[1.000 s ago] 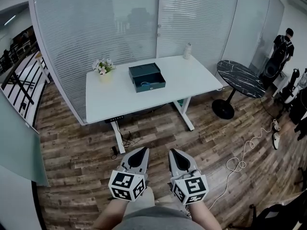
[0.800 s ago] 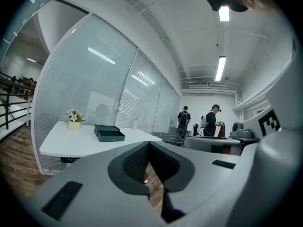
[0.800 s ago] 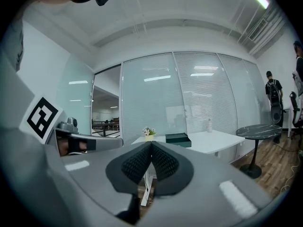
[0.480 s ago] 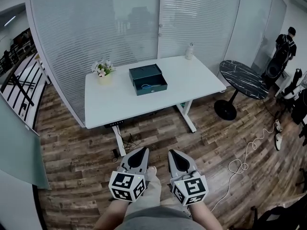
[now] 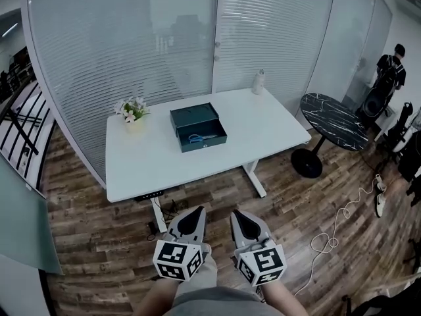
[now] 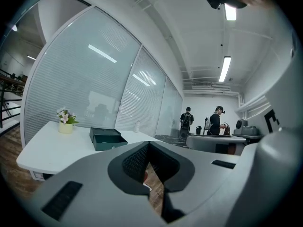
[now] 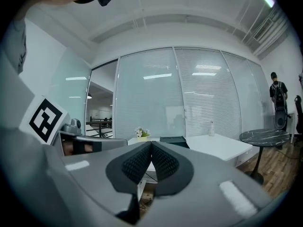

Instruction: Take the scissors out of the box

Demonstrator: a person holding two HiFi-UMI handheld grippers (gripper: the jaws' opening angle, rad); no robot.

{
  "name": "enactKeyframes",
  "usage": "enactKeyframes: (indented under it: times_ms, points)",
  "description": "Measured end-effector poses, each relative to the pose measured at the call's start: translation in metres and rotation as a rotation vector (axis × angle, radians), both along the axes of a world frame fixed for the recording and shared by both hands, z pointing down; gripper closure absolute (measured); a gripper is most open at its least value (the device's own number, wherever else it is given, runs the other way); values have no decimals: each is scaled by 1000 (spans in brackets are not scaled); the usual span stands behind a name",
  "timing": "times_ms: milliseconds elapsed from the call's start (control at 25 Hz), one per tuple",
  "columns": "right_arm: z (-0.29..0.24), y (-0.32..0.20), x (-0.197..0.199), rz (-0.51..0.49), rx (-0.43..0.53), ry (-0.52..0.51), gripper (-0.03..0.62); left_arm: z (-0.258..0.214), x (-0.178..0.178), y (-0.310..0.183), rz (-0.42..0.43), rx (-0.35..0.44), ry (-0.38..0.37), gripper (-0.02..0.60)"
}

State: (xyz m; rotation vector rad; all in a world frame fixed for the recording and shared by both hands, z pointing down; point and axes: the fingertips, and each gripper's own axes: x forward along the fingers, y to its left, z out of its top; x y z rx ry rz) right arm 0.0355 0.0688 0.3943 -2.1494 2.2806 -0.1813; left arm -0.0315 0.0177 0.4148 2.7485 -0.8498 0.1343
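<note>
left gripper (image 5: 196,210) has its jaws together and empty, hand cut off below. scissors (image 5: 199,137), only a faint blue shape, lie in the open box (image 5: 187,116) near the middle of the table (image 5: 263,120), toward its back edge. right gripper (image 5: 237,214) is closed on nothing too. the table sits nearer than a second ago.

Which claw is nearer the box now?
Left, slightly. The left claw is in line with the box, the right claw offset to its right; both are short of the table.

No legible text, label or number
</note>
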Motion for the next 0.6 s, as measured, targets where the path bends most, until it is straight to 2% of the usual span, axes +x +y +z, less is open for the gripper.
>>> enactKeyframes:
  times_ms: [600]
  points:
    - [-4,-159,63,-34,-6,-17,585,2,56,-155,-33,-11,-20,575]
